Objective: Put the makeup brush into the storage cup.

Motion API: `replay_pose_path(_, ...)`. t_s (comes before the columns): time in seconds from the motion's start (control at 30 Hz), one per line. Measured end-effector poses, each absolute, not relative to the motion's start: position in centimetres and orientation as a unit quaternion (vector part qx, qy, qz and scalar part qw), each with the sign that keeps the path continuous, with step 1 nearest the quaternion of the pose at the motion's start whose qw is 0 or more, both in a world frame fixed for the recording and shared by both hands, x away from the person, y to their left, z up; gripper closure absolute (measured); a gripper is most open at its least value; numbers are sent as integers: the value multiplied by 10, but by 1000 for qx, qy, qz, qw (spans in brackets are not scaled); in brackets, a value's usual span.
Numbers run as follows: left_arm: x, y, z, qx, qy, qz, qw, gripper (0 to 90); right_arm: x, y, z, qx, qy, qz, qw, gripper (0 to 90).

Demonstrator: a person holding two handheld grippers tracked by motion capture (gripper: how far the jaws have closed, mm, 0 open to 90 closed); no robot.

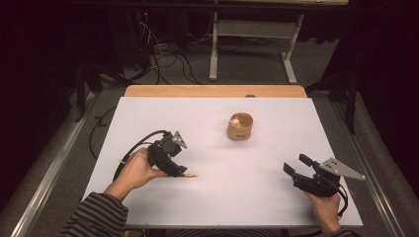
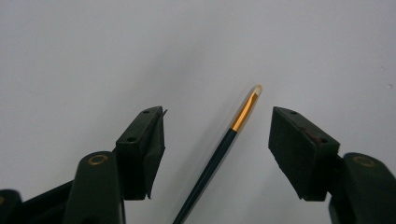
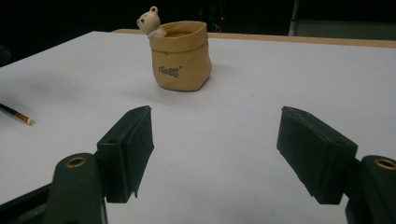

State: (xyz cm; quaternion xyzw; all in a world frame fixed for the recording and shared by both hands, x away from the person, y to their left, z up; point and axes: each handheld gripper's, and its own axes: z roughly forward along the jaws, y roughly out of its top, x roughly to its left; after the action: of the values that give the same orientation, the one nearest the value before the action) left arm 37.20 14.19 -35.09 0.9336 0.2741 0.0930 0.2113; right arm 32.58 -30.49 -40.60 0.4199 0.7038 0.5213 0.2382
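The thin dark pencil with the gold ferrule (image 2: 219, 151) is lying flat on the white table (image 1: 217, 197), straddled by the wide-open left gripper (image 2: 217, 135) but not pinched yet. So the pickup step looks to be in hand; next, the jaws need to be lowered and squeezed shut.

White surface (image 1: 217, 192), wood strip along far edge. Directly on it: tan sack-shaped pot (image 1: 240, 128) with small bear figure at rim, standing upright right of centre; dark pencil (image 2: 219, 154) with gold ferrule, lying flat, left-front.
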Motion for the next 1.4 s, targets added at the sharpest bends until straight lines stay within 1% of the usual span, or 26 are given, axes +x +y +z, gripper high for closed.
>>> replay_pose_path(0.53,375,137,-367,946,275,74,153,395,326,-305,-406,420,703,522,238,289)
replay_pose_path(0.97,376,138,-379,952,270,71,125,412,326,-305,-406,420,703,523,236,290)
replay_pose_path(1.4,377,140,-388,953,277,60,104,461,326,-305,-406,418,704,524,235,290)
